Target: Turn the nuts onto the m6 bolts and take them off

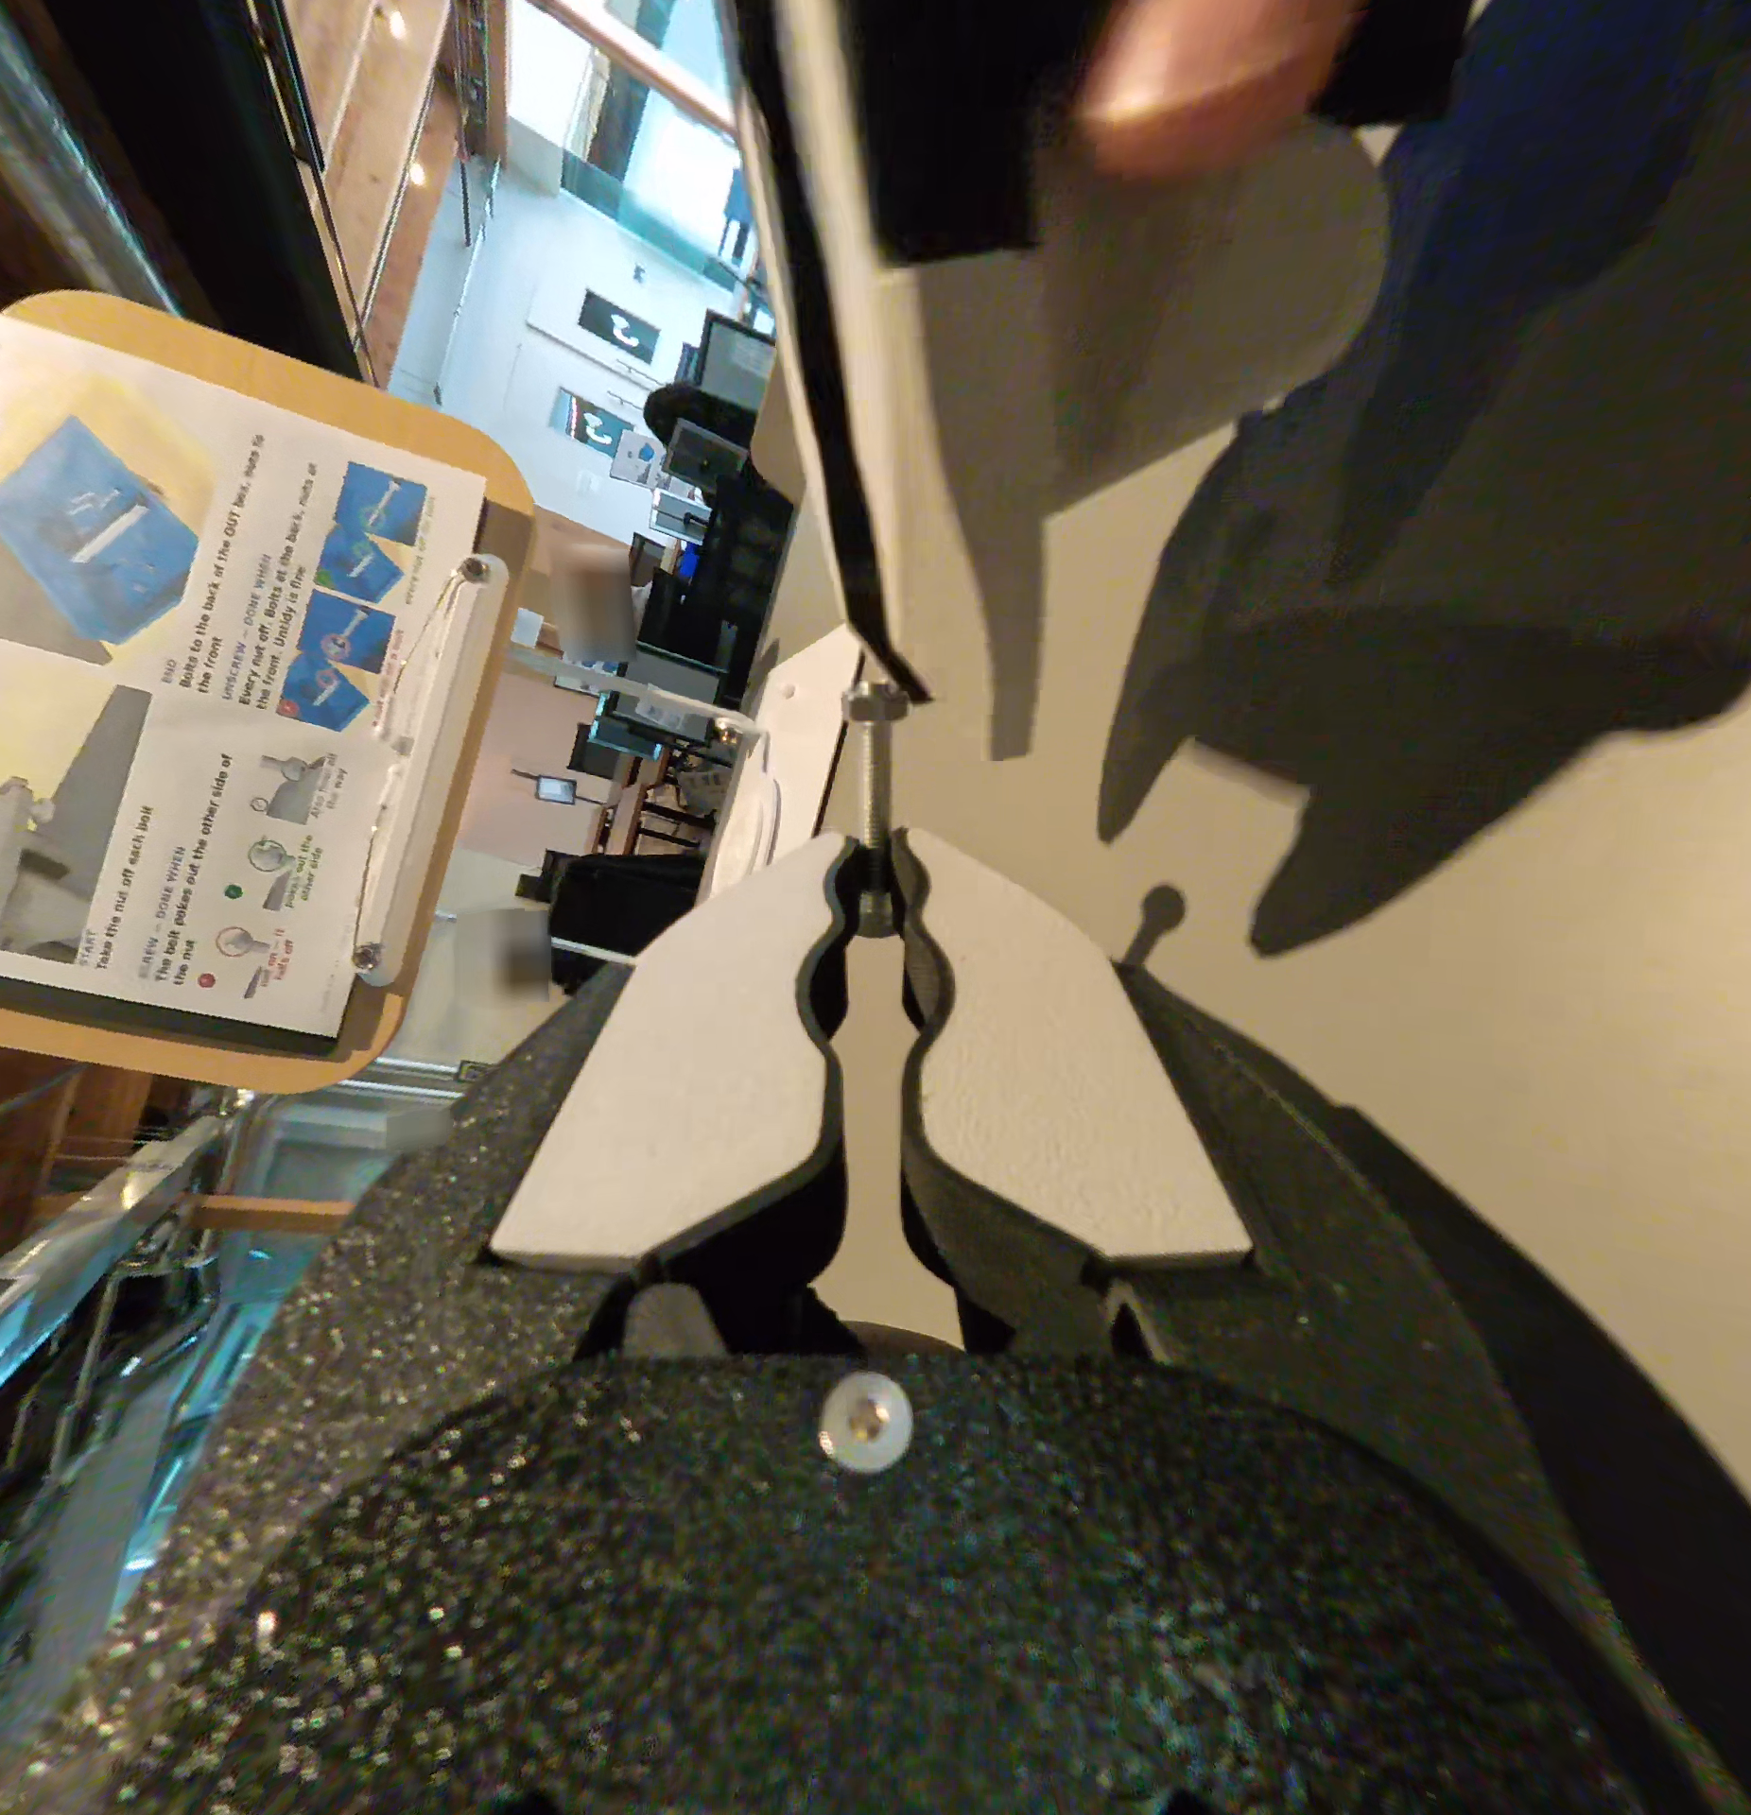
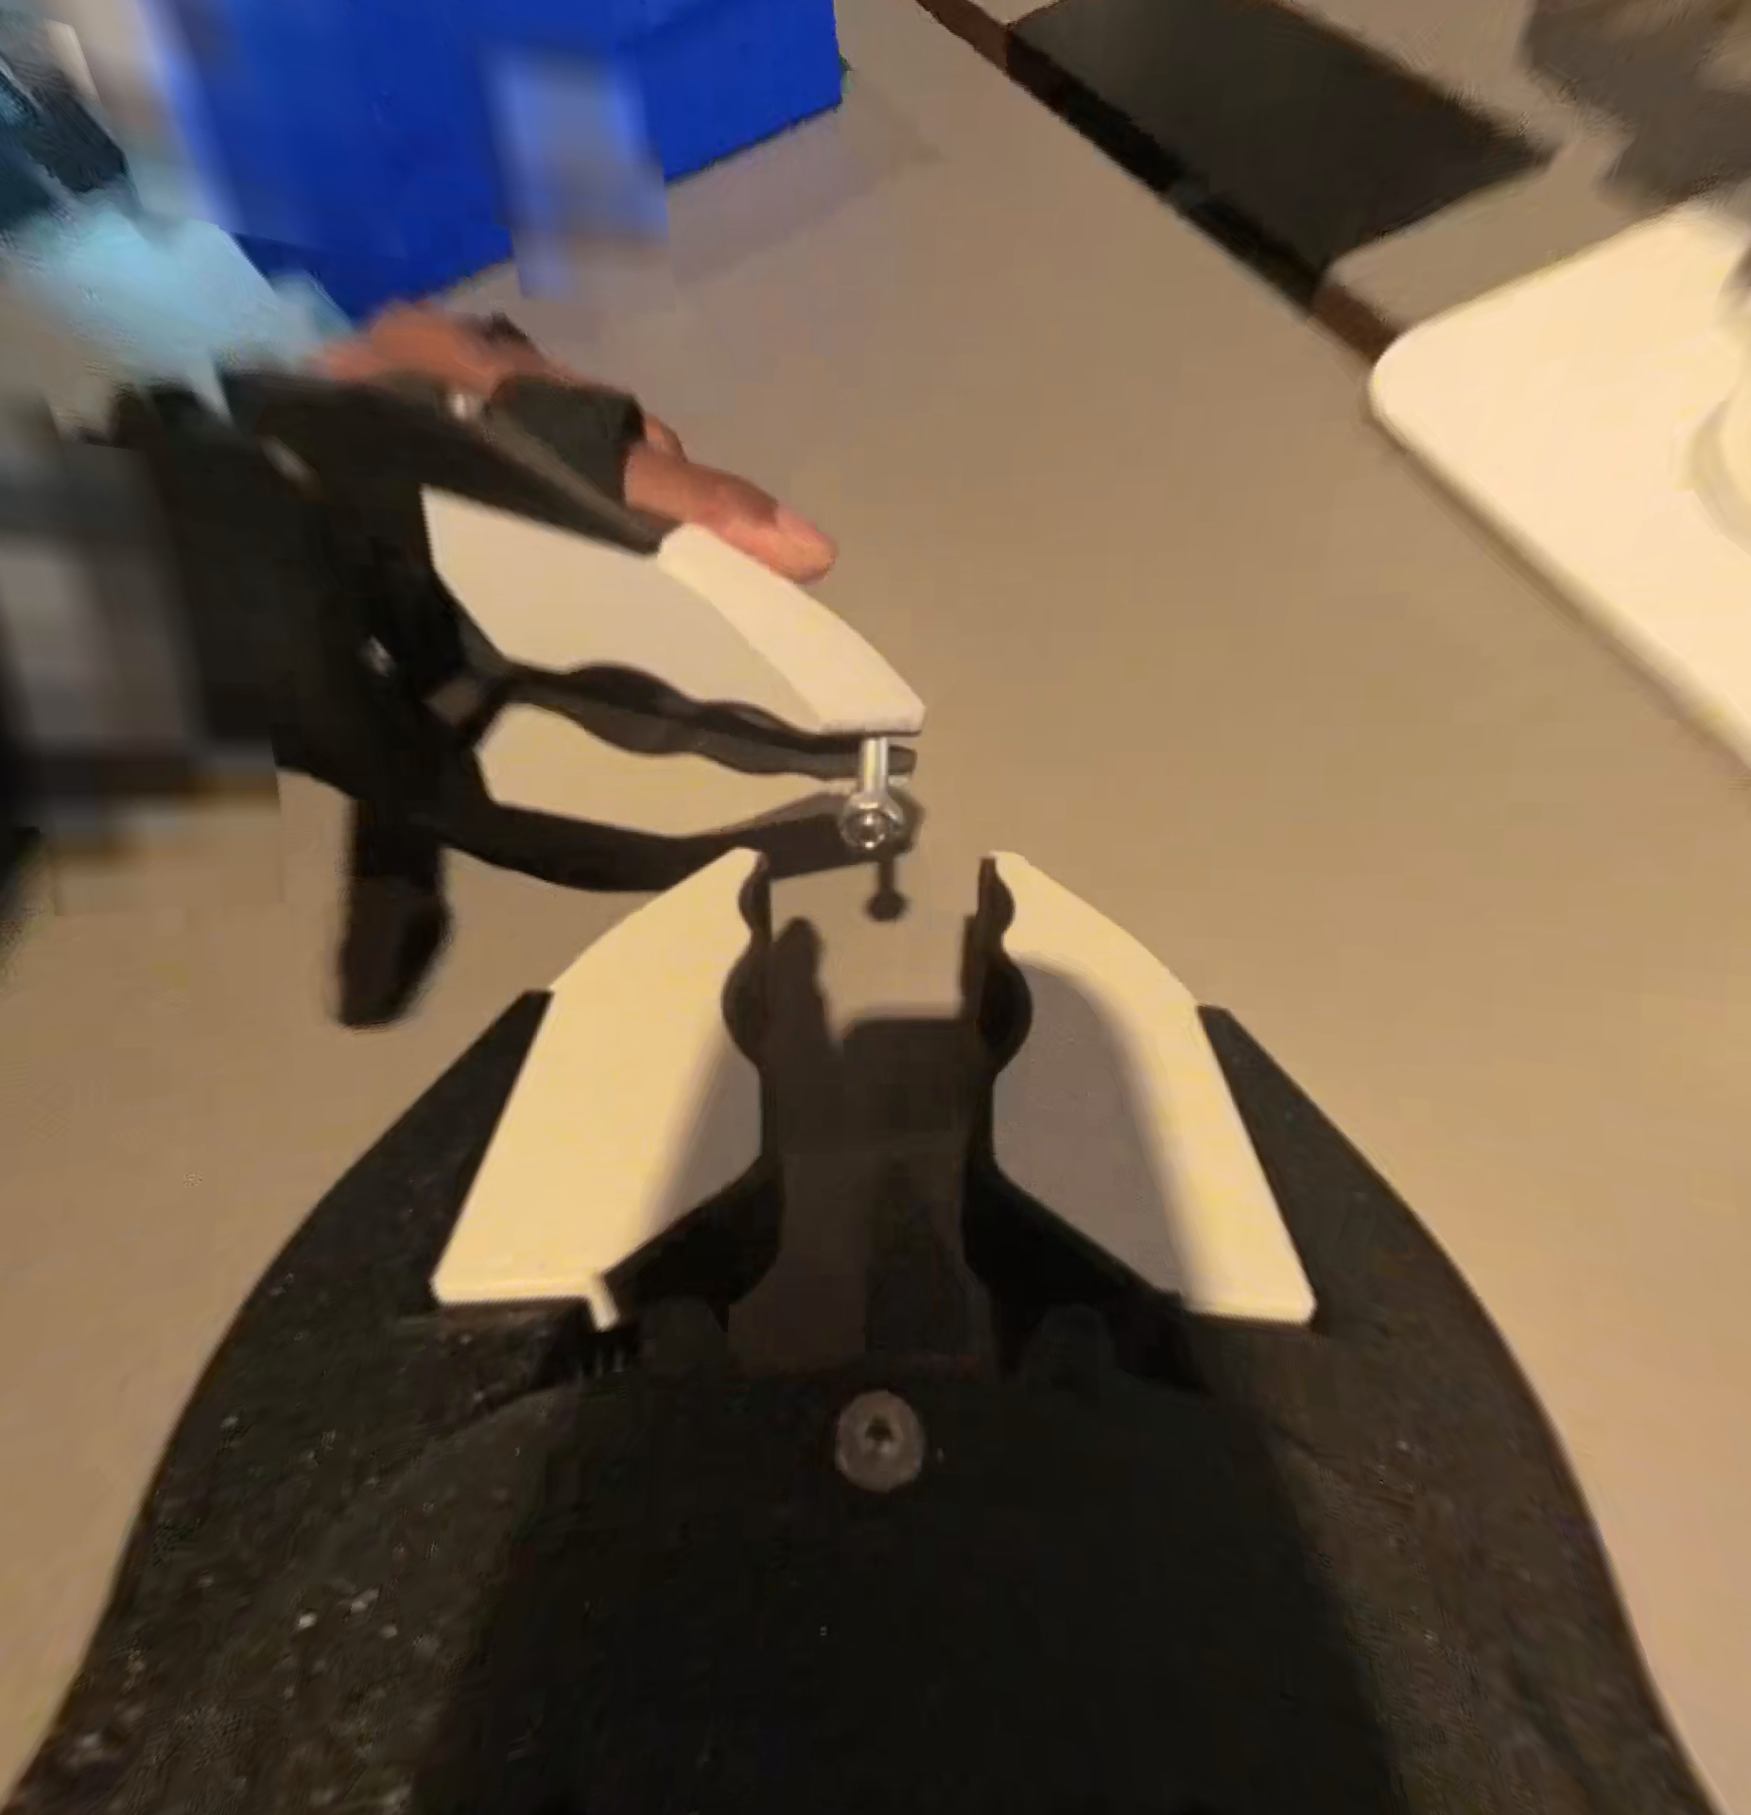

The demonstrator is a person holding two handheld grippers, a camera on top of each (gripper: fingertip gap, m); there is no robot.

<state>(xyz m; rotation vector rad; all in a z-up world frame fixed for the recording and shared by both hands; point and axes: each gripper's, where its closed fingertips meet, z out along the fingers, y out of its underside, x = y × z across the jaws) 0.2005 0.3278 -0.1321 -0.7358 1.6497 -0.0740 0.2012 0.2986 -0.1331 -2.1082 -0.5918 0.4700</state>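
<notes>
In the left wrist view, the left gripper point(image 1: 876, 884) pinches a bolt point(image 1: 873, 786) (its nut point(image 1: 863, 703) unseen from the right); the right gripper point(image 2: 872, 884) gapes.

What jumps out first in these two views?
The left gripper is clamped on a silver bolt held above the beige table, with a nut at the bolt's far end. The right gripper is open just short of the bolt. A blue bin stands behind.
</notes>
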